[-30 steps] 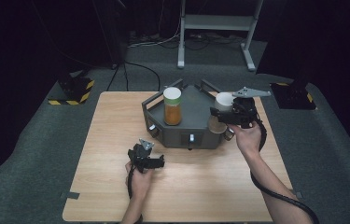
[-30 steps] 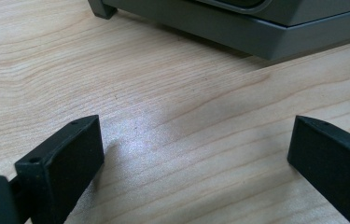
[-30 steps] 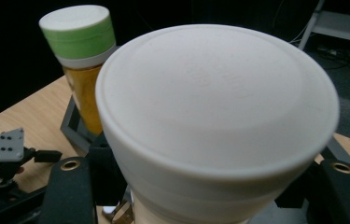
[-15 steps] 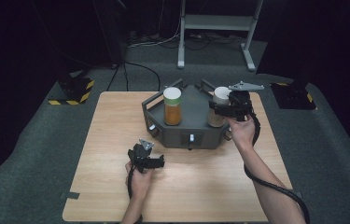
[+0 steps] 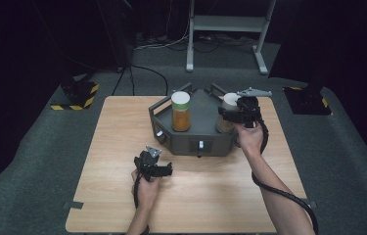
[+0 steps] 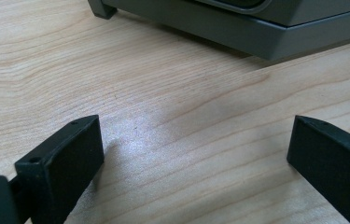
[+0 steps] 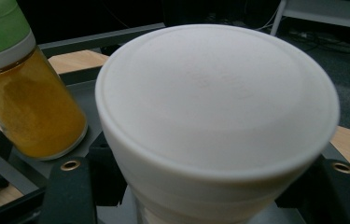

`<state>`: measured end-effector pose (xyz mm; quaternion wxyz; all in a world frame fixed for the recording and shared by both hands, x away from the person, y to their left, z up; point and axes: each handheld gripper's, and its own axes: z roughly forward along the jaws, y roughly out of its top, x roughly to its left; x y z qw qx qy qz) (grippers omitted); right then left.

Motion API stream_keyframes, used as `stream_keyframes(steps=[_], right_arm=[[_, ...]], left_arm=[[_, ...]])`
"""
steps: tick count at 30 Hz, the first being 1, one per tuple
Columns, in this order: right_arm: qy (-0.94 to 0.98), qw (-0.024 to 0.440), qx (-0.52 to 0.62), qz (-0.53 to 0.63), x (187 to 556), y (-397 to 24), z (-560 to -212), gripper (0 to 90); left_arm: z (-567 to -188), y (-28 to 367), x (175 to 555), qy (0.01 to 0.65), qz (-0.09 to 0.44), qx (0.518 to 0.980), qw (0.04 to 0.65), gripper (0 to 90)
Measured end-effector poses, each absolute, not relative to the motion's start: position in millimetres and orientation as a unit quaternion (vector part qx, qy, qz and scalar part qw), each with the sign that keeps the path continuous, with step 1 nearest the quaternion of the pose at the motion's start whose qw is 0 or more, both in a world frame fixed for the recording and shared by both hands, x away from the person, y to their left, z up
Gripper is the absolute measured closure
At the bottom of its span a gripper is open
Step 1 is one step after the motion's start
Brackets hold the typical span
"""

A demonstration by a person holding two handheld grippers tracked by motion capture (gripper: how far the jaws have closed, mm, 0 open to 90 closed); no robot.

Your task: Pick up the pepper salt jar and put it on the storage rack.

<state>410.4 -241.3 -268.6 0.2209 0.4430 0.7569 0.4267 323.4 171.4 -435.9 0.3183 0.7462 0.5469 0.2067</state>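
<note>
A wooden table (image 5: 112, 161) is seen with a grey tray (image 5: 203, 122) at its far middle. On the tray, an orange jar (image 5: 181, 111) with a green lid stands left of a white-capped jar (image 7: 217, 121), which is clamped by the right gripper (image 5: 235, 113). The left gripper (image 5: 152, 164), jaws apart, is held low over bare wood before the tray.
</note>
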Motion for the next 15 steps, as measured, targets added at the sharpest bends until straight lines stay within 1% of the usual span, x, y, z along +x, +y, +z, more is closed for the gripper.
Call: stream_keyframes(steps=[8,15], right_arm=[[0.768,0.237,0.423,0.418,404.0,-235.7,-272.0,34.7],[0.766,0.237,0.423,0.422,403.2,-237.1,-274.0,34.6]], left_arm=[[-435.8,171.1,323.3,0.547,0.207,0.746,0.318,3.6],[-435.8,171.1,323.3,0.547,0.207,0.747,0.318,3.6]])
